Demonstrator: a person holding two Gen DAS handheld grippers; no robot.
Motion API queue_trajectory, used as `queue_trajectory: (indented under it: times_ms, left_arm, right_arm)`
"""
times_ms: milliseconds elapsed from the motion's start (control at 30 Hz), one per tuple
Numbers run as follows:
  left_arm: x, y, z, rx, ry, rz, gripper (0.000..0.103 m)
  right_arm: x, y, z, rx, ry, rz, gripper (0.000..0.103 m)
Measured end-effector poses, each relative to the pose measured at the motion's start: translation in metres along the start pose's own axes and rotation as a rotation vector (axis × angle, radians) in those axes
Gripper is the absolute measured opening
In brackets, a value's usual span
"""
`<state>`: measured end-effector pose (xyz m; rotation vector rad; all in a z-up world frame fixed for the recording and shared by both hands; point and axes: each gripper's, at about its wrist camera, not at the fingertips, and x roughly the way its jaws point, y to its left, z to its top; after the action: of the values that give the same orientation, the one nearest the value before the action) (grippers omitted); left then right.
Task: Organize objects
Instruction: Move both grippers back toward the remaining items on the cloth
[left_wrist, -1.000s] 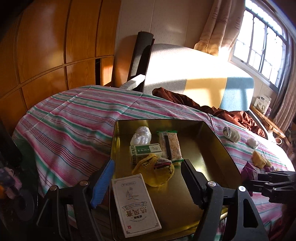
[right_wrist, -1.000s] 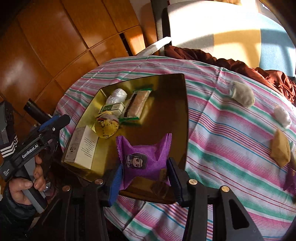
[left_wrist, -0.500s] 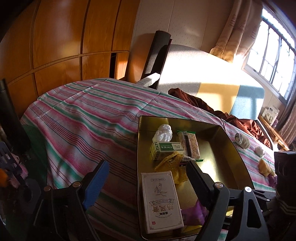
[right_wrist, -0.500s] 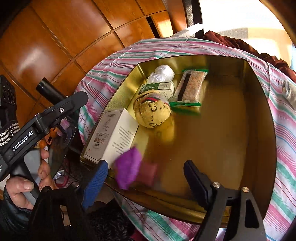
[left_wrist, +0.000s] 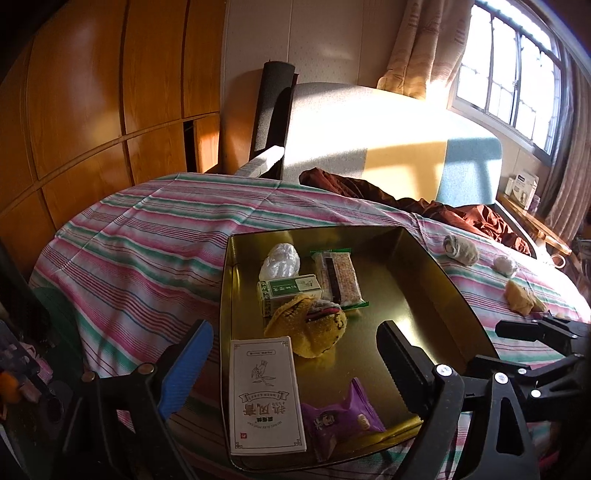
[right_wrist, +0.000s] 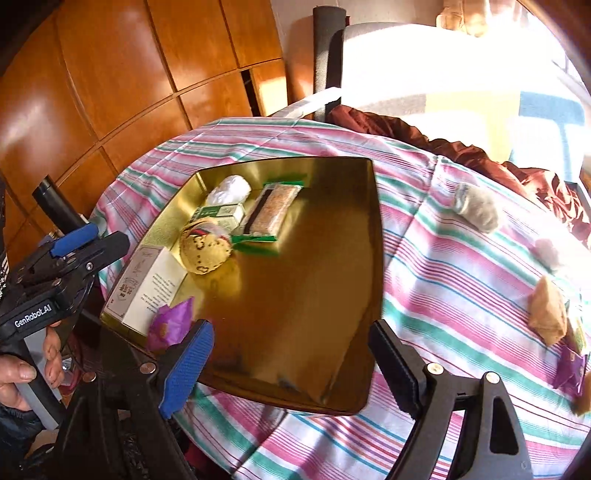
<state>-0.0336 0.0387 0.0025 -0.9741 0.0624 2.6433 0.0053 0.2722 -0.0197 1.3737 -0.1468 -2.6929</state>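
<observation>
The purple packet (left_wrist: 341, 419) now lies in the gold tray's (left_wrist: 439, 280) near corner; right gripper (right_wrist: 291, 360), "GenRobot.AI" left gripper (left_wrist: 295, 360) both gape empty.

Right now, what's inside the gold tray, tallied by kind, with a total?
Gold tray contents:
Boxes: 2, white box, green box
Snack packets: 2, purple packet, cereal bar
Yellow sock ball: 1
White plastic bundle: 1
Total: 6
</observation>
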Motion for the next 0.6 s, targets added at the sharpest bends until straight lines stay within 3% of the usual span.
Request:
queue_trajectory:
  times_ms: [333,600]
  left_arm:
    - [0.000,-0.045,0.006,0.101,0.021,-0.085,0.091]
    - [0.006,-0.084,0.008,0.169,0.034,-0.151,0.099]
  right_arm:
    - [-0.038,-0.103,-0.014,0.186,-0.048,-0.227,0.089]
    - [-0.083,-0.203,-0.034,0.345,-0.079,-0.463,0.089]
